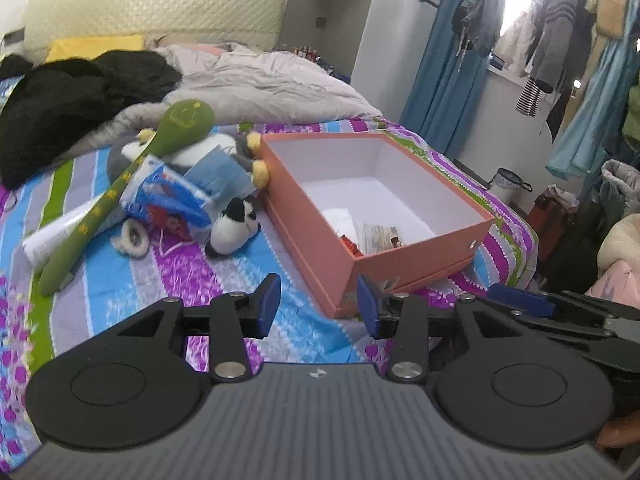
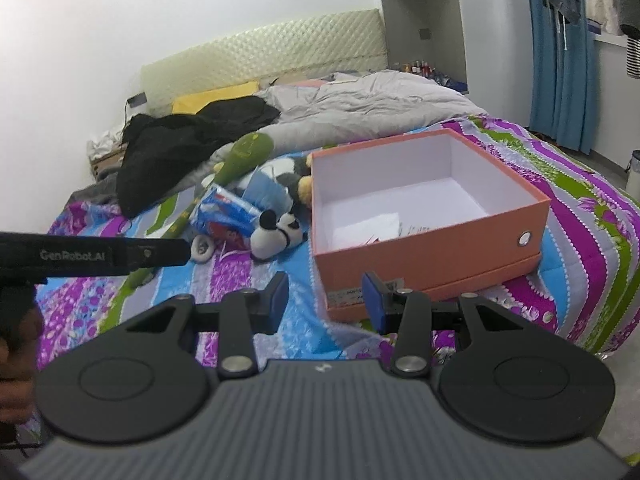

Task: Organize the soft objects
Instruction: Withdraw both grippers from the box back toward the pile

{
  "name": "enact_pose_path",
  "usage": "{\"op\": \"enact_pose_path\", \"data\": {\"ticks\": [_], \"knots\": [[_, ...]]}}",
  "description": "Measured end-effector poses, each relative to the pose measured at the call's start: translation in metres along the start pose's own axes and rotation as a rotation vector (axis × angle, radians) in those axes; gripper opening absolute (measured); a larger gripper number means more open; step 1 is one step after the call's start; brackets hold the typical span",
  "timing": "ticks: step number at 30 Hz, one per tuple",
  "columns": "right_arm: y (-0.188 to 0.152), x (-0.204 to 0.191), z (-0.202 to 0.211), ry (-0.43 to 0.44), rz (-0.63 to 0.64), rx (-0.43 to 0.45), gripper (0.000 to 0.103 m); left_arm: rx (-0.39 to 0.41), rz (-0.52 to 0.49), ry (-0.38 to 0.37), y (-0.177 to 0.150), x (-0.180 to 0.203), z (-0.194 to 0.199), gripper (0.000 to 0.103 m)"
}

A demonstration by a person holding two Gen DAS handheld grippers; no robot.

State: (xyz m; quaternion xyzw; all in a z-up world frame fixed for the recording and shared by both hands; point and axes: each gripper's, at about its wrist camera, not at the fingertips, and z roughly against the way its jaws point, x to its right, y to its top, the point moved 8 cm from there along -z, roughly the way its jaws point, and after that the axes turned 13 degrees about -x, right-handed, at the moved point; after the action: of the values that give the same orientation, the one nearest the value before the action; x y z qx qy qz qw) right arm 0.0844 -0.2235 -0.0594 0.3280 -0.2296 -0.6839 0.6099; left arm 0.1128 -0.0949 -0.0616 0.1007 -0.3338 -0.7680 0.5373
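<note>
An open orange box (image 1: pixel 420 258) with a white inside stands on the striped bedspread (image 1: pixel 192 276); some papers lie in its near corner. Left of it is a heap of soft things: a small panda plush (image 1: pixel 234 228), a long green plush (image 1: pixel 120 184), a blue packet (image 1: pixel 168 196) and a grey plush with yellow feet (image 1: pixel 240 148). My left gripper (image 1: pixel 320 304) hovers open and empty over the bedspread, just before the box's near corner. My right gripper (image 2: pixel 326 300) is open and empty too, facing the box (image 2: pixel 420 256), with the panda (image 2: pixel 280 232) ahead on the left.
A black garment (image 1: pixel 72 96) and a grey duvet (image 1: pixel 272 84) lie towards the headboard. The bed's edge drops off right of the box, beside a small bin (image 1: pixel 508 184) on the floor. Clothes hang by the blue curtain (image 1: pixel 444 60). A hand (image 2: pixel 16 360) shows at the left.
</note>
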Motion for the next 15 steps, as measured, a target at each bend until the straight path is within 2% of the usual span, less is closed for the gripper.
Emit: {"op": "enact_pose_path", "data": {"ticks": [9, 15], "knots": [[-0.012, -0.037, -0.014, 0.057, 0.043, -0.039, 0.044, 0.018, 0.096, 0.055, -0.023, -0.041, 0.015, 0.050], [-0.020, -0.062, -0.022, 0.082, 0.122, -0.072, 0.044, 0.026, 0.171, 0.100, -0.044, -0.071, 0.020, 0.052]]}}
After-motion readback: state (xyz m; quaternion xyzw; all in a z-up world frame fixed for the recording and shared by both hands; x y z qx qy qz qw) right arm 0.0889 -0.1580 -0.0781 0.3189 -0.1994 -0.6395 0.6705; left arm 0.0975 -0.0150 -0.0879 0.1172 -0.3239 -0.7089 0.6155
